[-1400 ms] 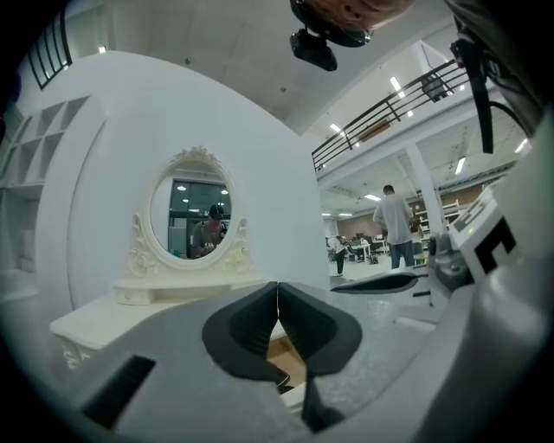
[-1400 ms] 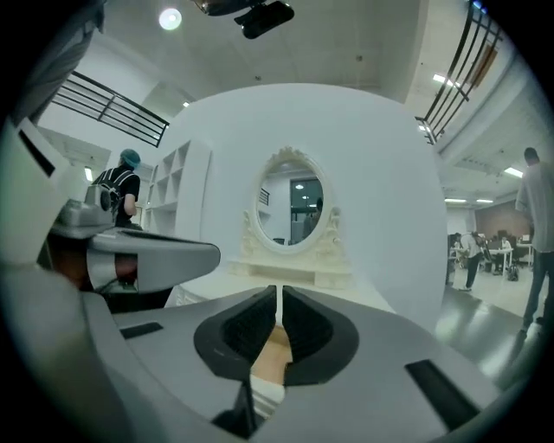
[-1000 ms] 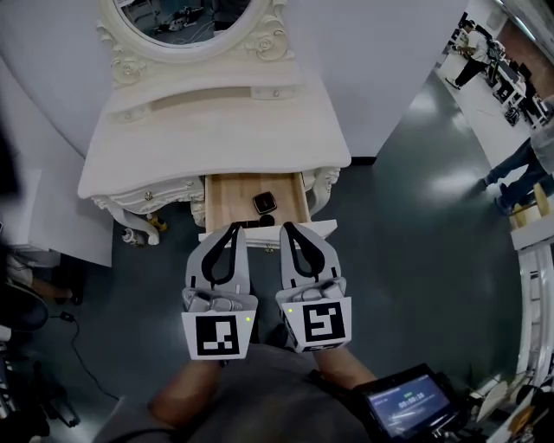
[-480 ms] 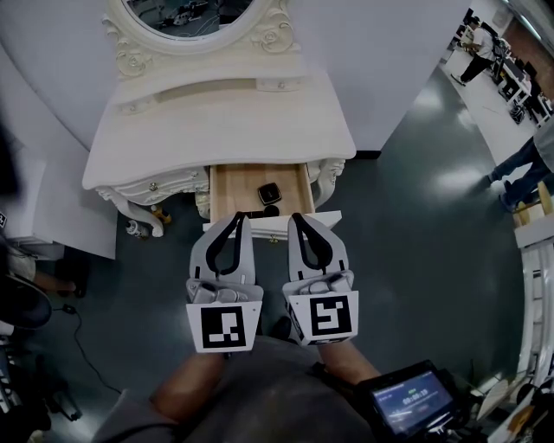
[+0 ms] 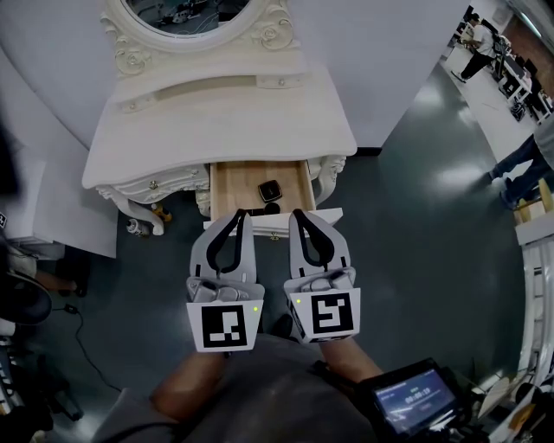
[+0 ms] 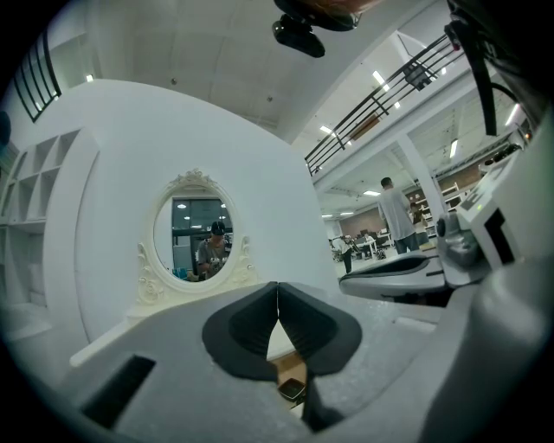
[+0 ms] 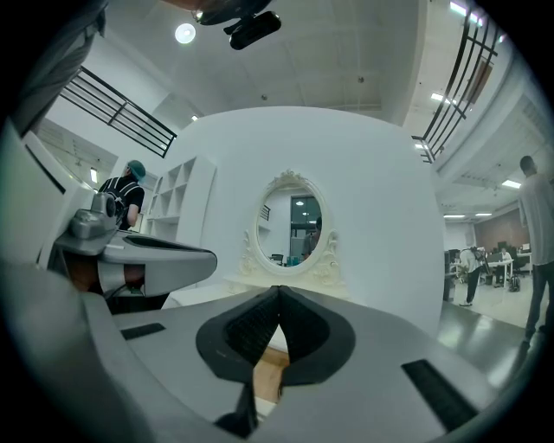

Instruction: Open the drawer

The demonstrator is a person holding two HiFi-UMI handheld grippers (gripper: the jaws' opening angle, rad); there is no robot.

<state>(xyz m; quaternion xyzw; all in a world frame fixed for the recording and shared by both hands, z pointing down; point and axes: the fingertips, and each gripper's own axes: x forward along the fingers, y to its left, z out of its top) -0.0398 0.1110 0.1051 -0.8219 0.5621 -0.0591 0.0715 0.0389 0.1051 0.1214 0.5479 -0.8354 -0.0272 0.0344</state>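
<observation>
A: "Nothing much had shifted since a second before?"
B: "No. Left hand-held gripper (image 5: 235, 218) and right hand-held gripper (image 5: 299, 215) stayed closed, empty, tips by the front of the drawer (image 5: 235, 186), which stood pulled out under the bench (image 5: 216, 130)."

**A white alcove set in a large open hall**

Straight ahead of my left claw (image 5: 235, 218) and right claw (image 5: 299, 216) stands a white dressing table (image 5: 225, 130) with a carved oval mirror (image 5: 186, 17), backed by a curved white wall (image 5: 389, 52). Dark glossy floor (image 5: 407, 277) spreads beneath and to the right of both claws and catches ceiling glare. Left of them are white open shelves (image 7: 180, 212). High on the right are a black railing (image 6: 389, 86) and strip lights (image 6: 379, 78).
</observation>
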